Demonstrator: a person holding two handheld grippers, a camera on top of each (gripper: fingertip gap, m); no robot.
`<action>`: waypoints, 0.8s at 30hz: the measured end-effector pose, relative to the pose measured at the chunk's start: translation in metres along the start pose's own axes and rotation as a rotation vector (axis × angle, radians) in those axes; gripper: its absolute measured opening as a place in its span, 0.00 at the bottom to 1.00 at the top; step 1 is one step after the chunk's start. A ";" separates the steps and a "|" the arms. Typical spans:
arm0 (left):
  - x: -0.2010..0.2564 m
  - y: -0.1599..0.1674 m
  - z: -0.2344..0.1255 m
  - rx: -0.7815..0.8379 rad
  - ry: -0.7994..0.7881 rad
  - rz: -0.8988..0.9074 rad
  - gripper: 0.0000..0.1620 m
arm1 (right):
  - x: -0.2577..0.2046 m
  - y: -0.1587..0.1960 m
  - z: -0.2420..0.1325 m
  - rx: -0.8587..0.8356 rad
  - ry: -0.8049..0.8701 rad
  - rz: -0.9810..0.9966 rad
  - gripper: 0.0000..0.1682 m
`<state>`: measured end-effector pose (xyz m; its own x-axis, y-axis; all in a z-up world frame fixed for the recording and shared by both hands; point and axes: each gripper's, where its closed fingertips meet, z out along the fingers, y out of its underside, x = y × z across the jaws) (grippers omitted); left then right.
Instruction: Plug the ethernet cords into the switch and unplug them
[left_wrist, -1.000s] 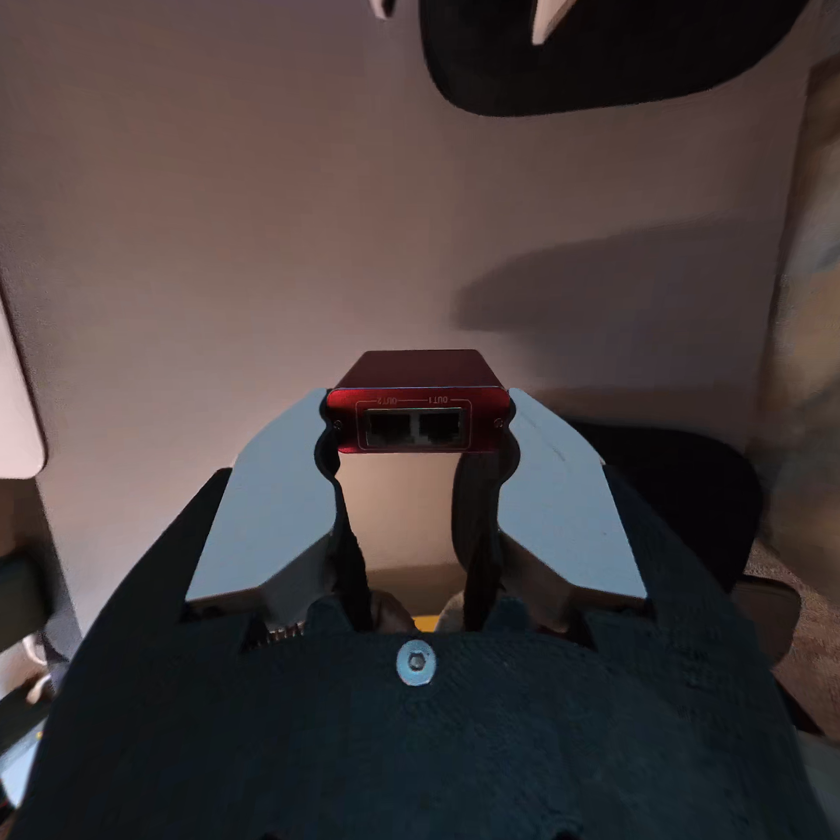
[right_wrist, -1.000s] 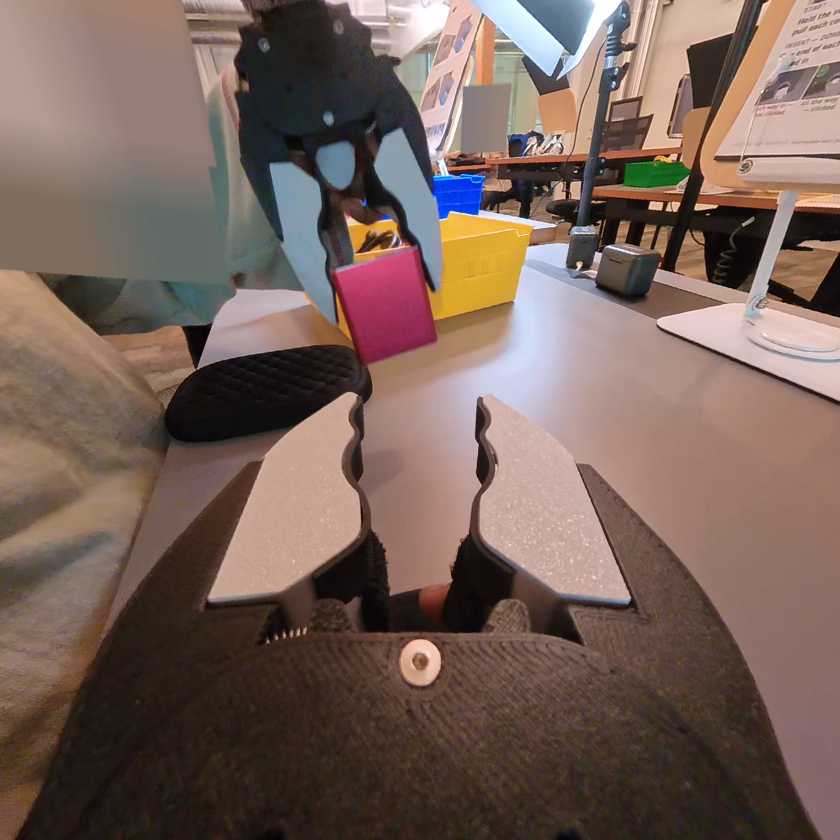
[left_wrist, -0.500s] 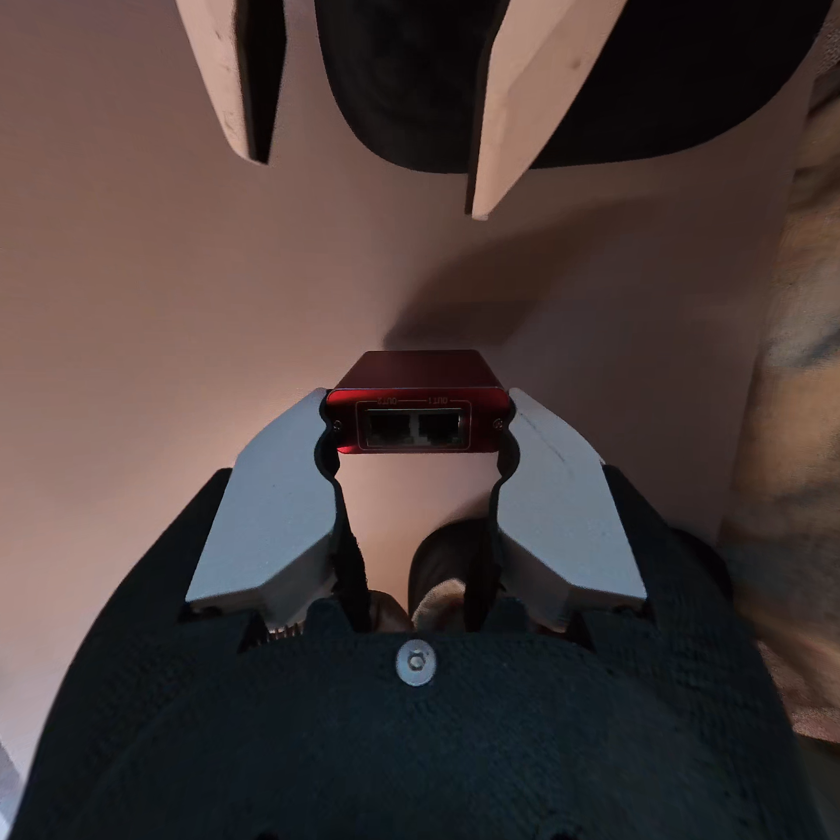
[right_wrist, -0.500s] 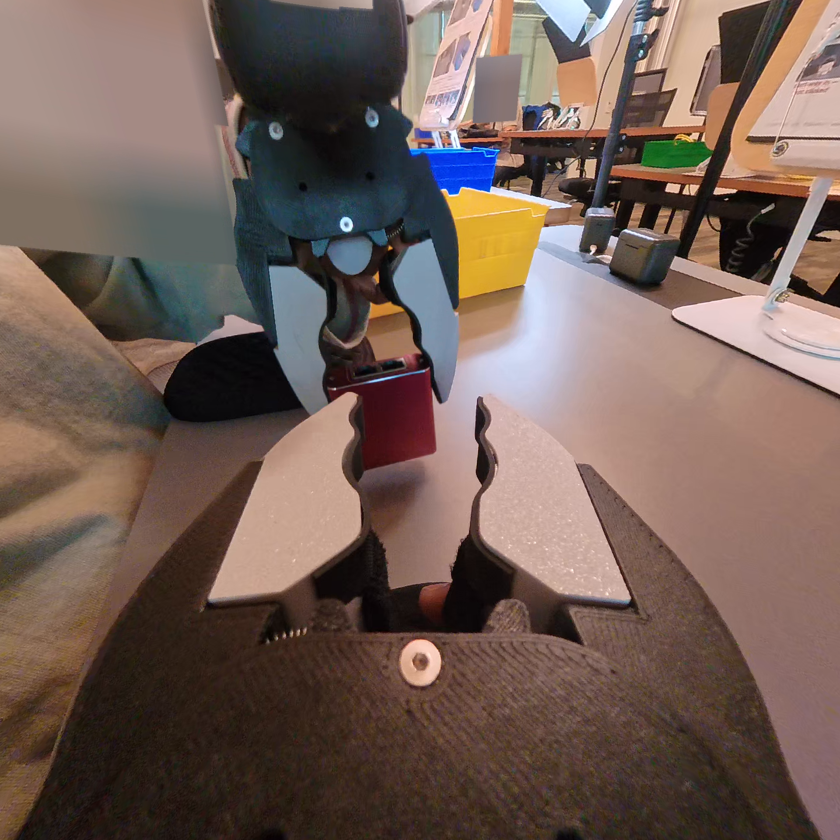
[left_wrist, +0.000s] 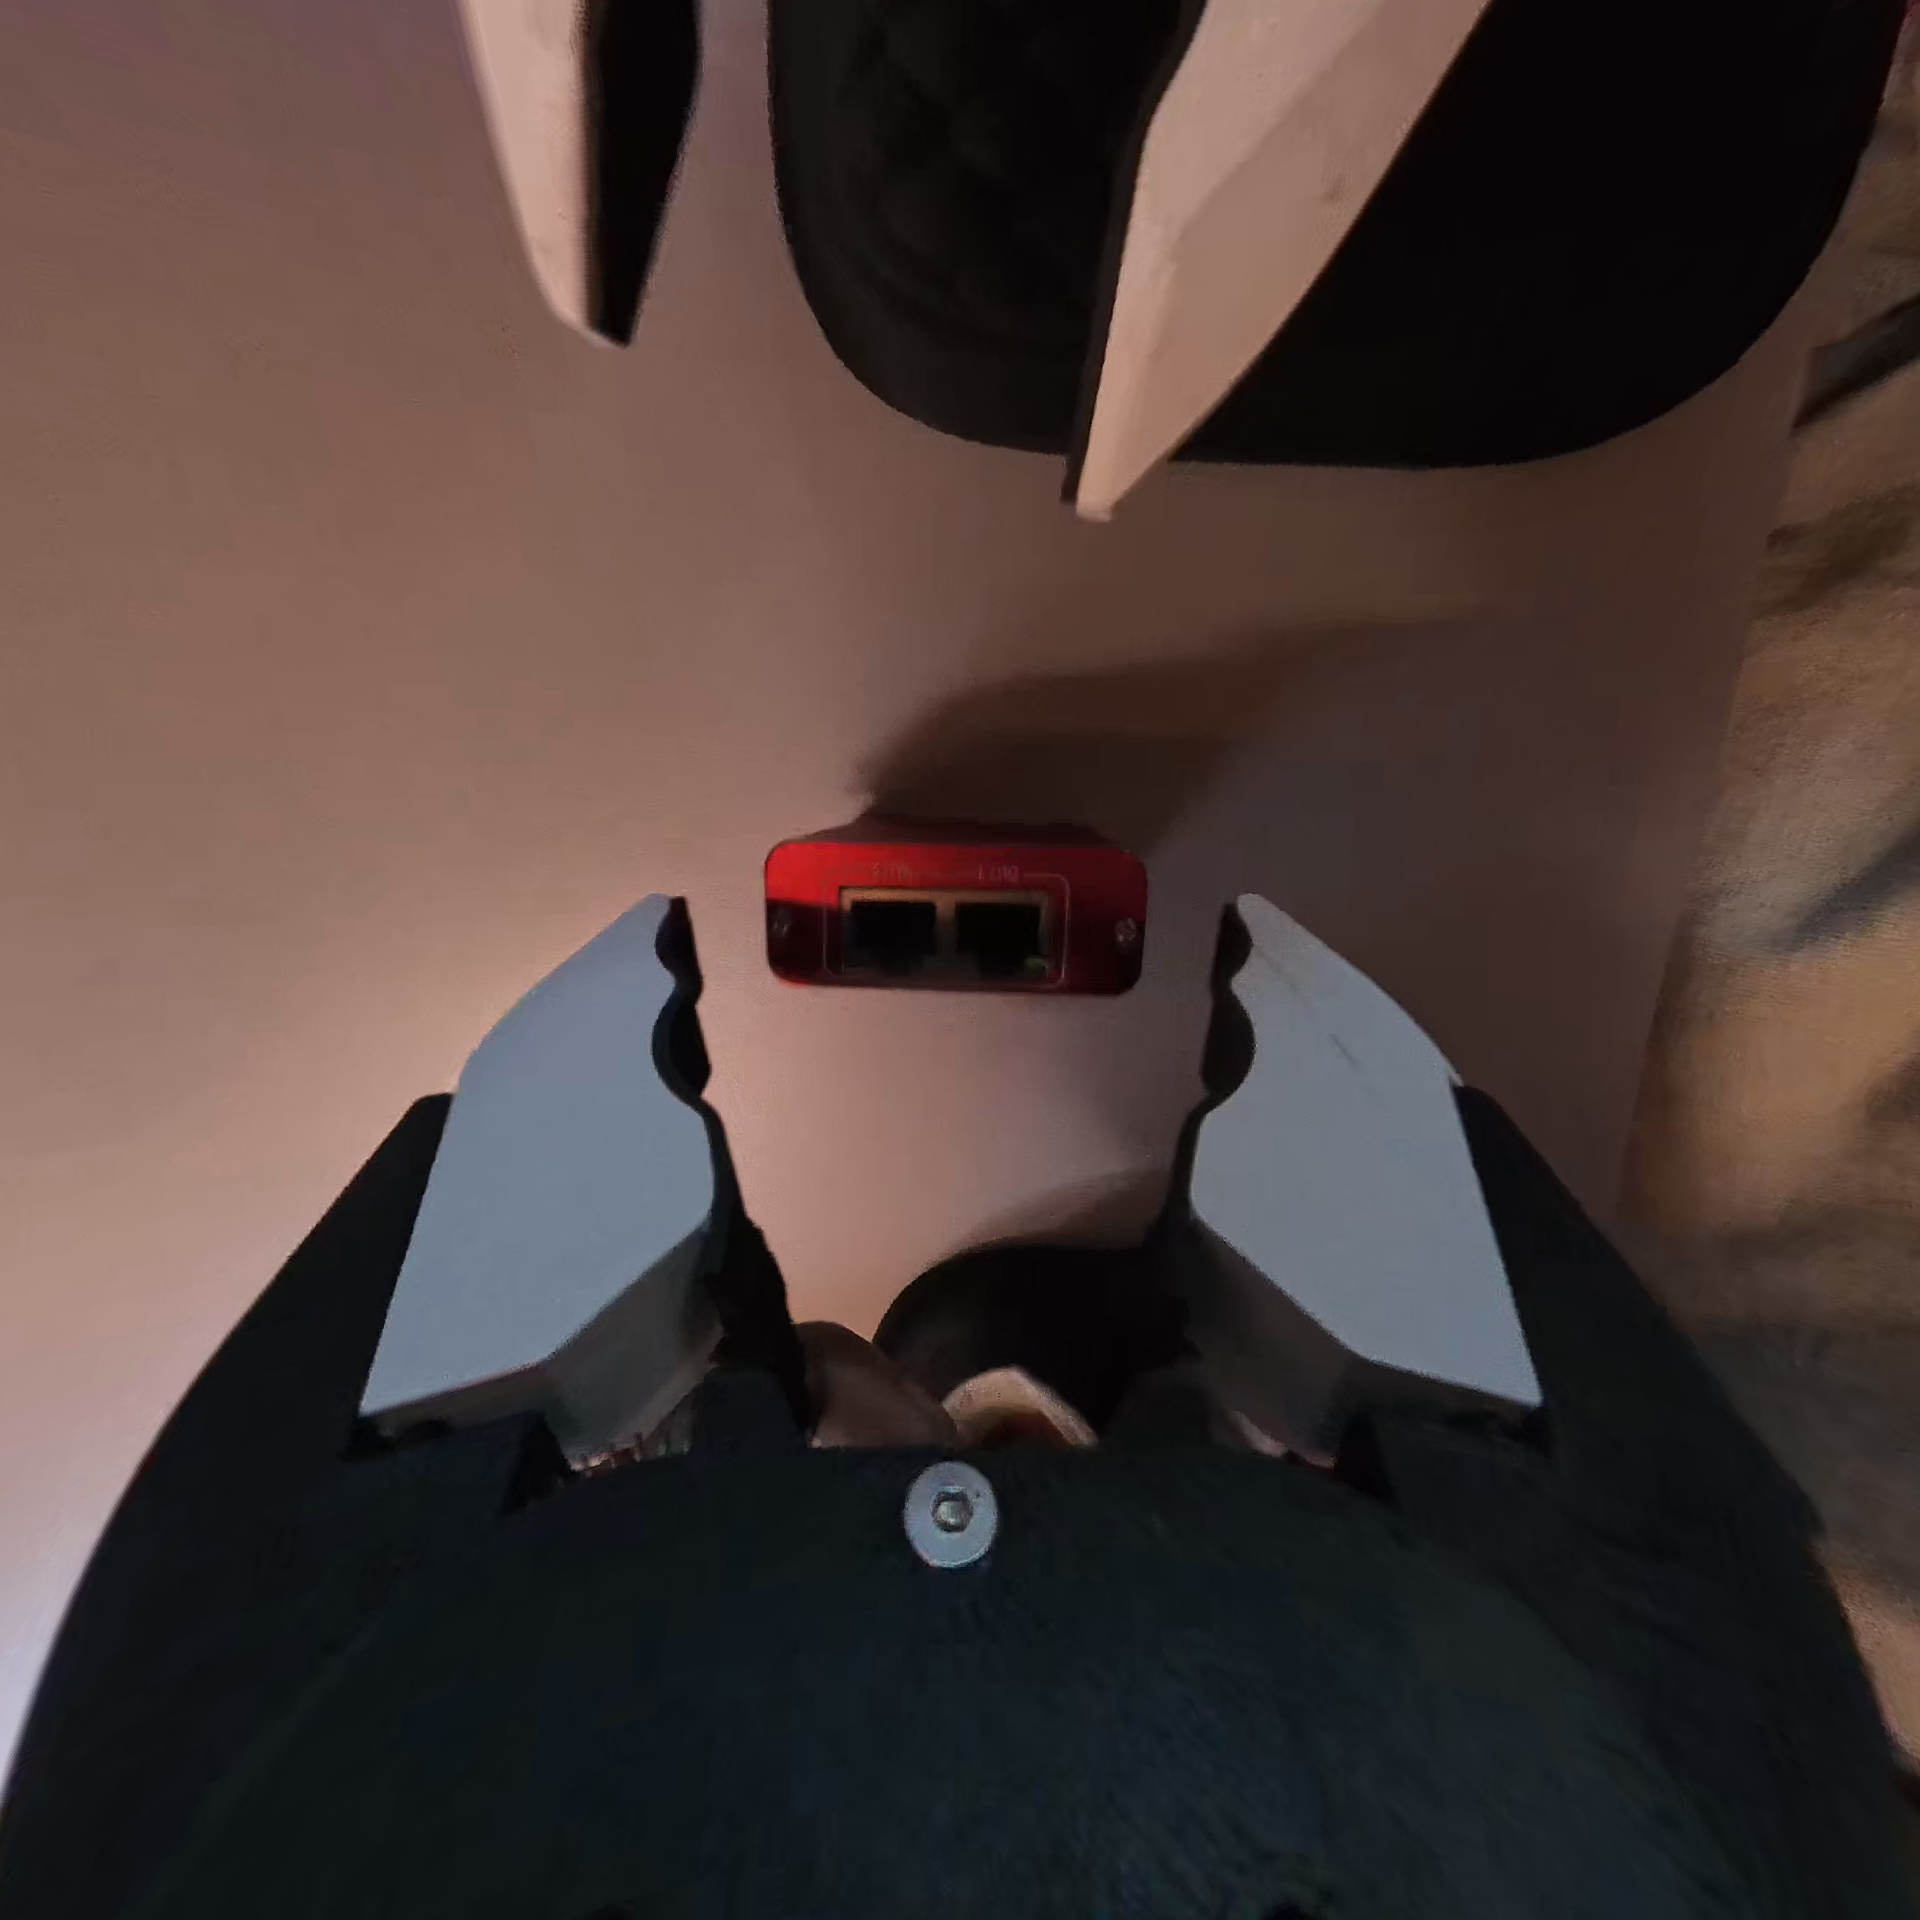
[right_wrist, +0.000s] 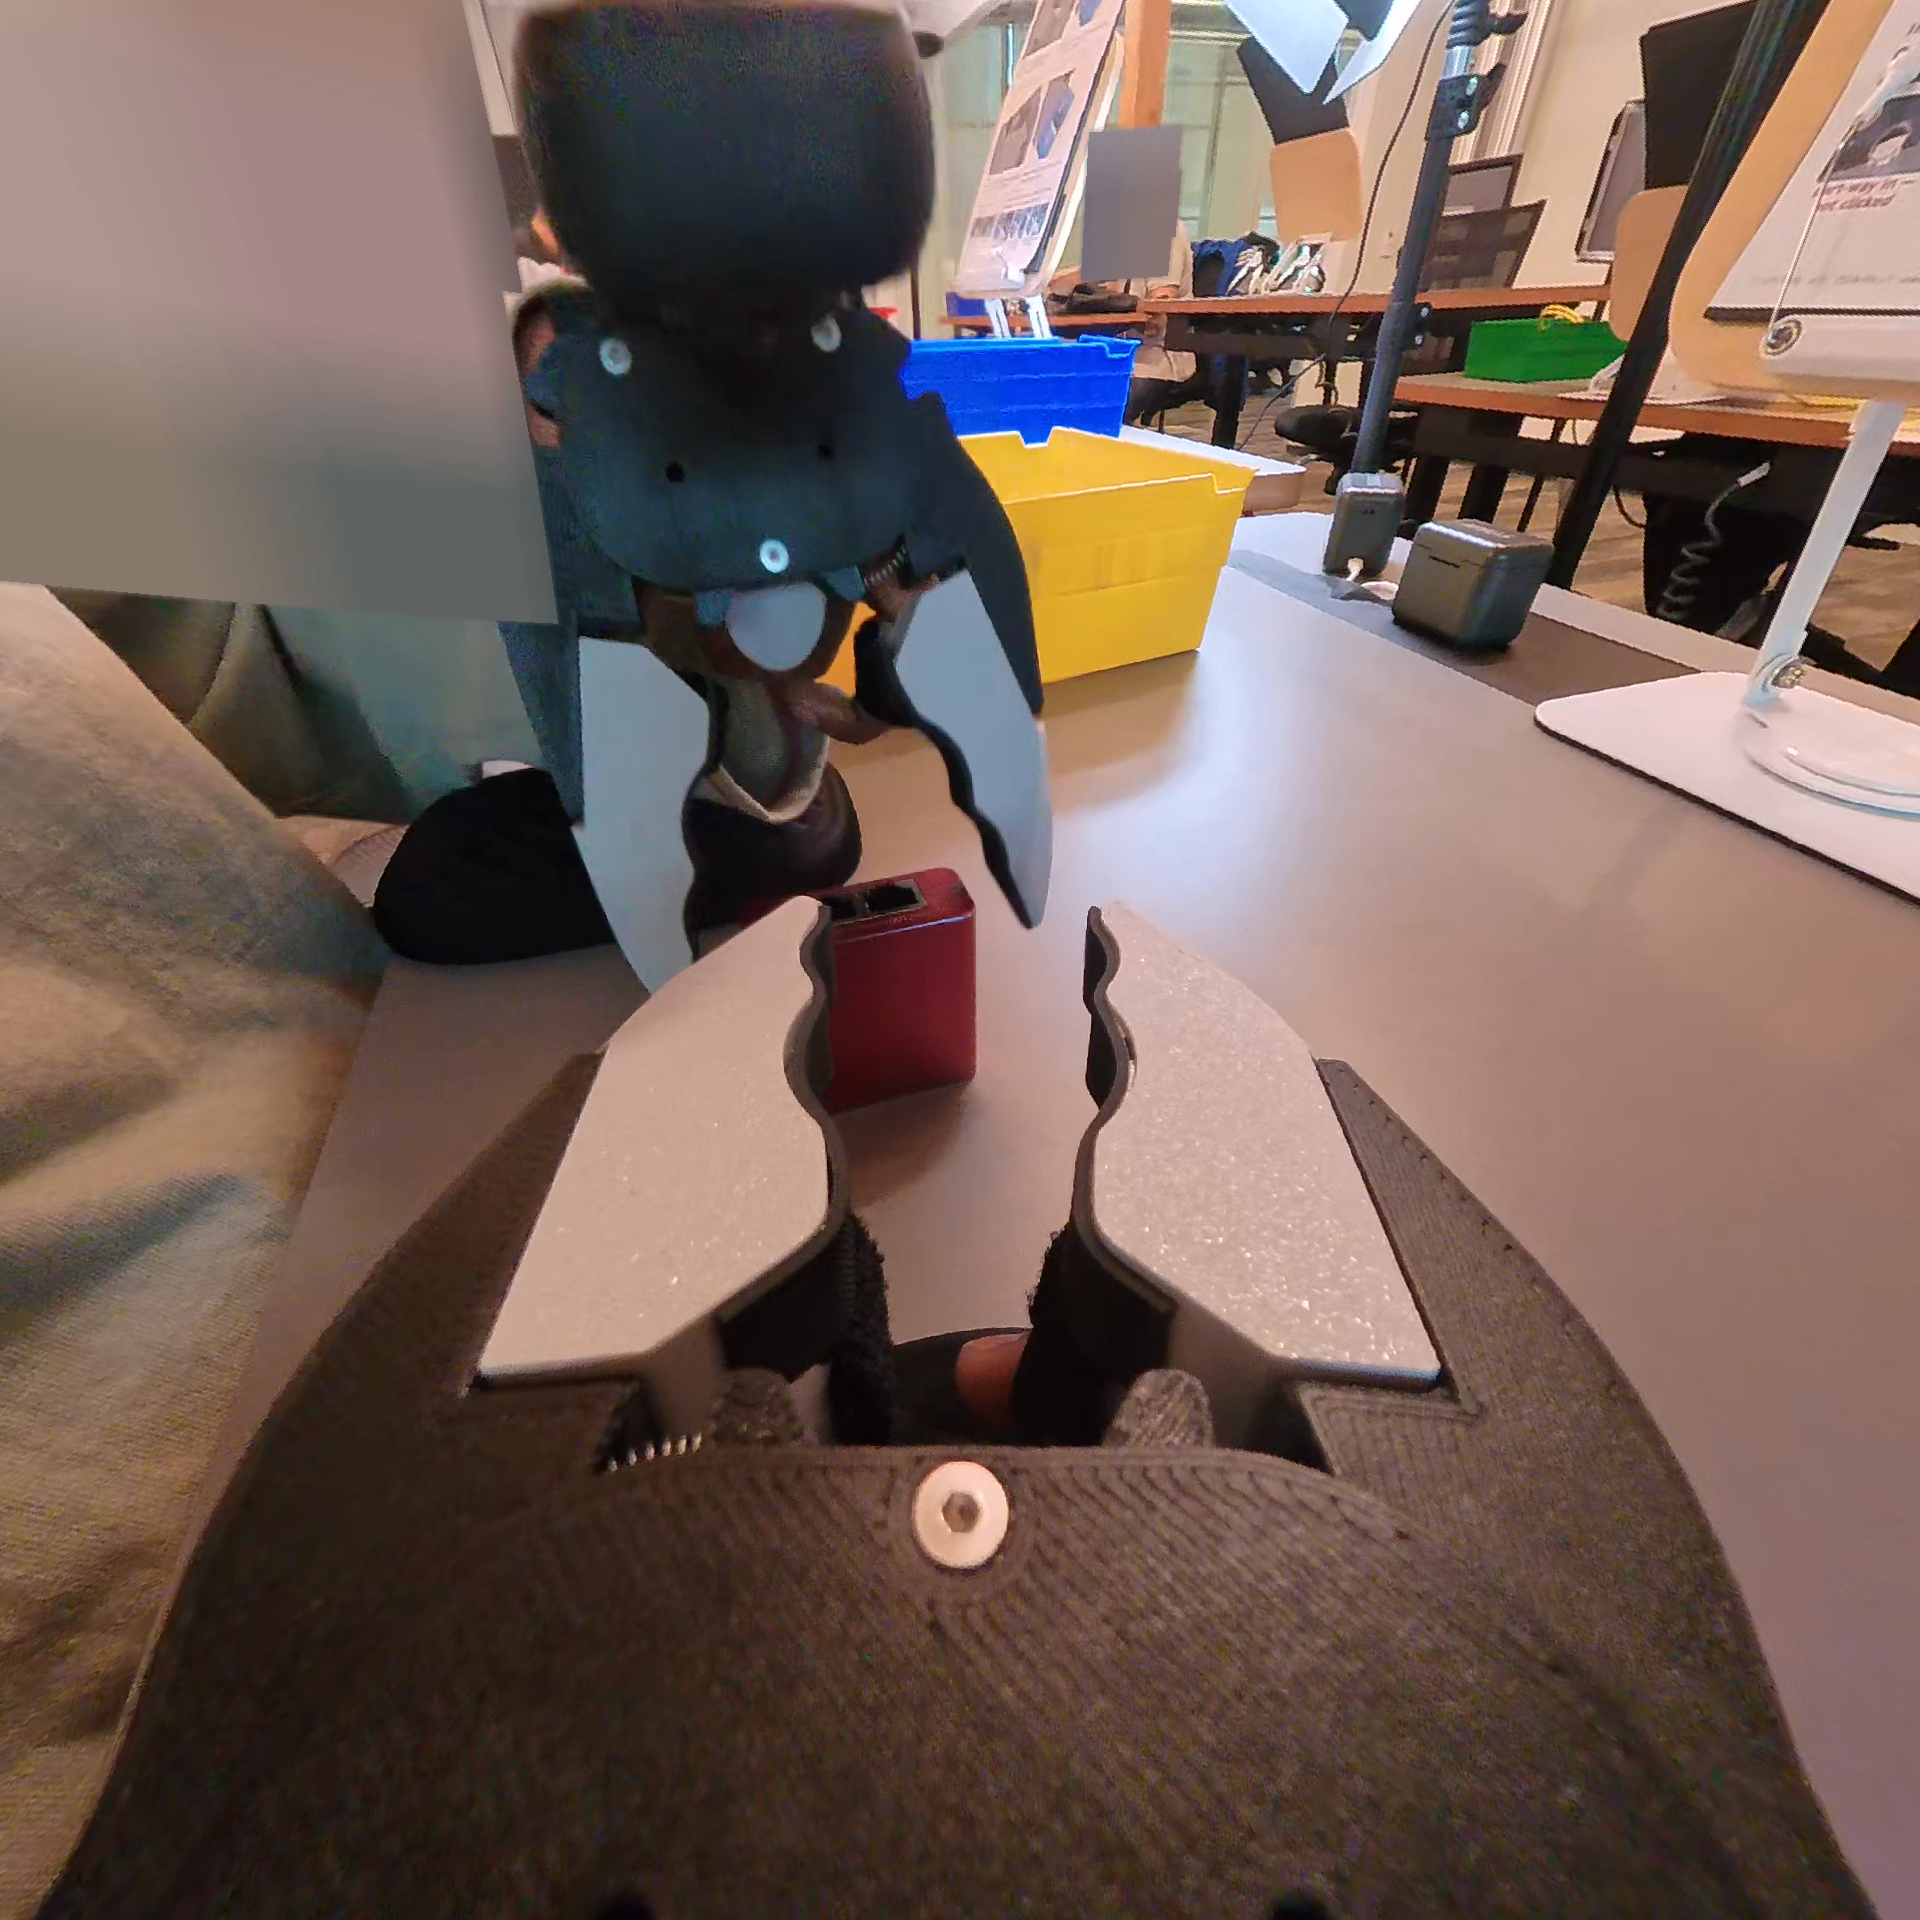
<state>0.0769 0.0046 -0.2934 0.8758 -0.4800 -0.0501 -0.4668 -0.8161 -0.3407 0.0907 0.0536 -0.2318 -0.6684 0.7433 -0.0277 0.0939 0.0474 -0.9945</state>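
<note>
Standing on end on the desk (right_wrist: 1455, 935), ports upward, just below the left hand-held gripper (left_wrist: 951, 914) and between its spread fingers without touching: the red switch (left_wrist: 956, 916). Judged as very early in the task: both ports empty, no ethernet cords visible, all plugging and unplugging not yet done. Right hand-held gripper (right_wrist: 951, 935) also spread, holding nothing, low over the desk, just before the switch.
</note>
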 end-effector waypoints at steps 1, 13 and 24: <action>-0.001 0.000 -0.006 0.043 -0.011 -0.015 0.60 | 0.000 0.000 0.000 0.003 0.001 0.002 0.28; -0.067 0.181 -0.160 0.551 -0.678 -0.771 0.47 | 0.003 0.000 -0.001 0.008 0.005 0.024 0.27; -0.086 0.297 -0.124 0.310 -0.812 -1.042 0.27 | 0.005 0.001 0.000 -0.001 0.032 0.019 0.26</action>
<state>-0.1526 -0.2361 -0.2737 0.6775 0.7221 -0.1399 0.4038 -0.5240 -0.7499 0.0874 0.0578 -0.2332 -0.6426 0.7650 -0.0437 0.1076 0.0336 -0.9936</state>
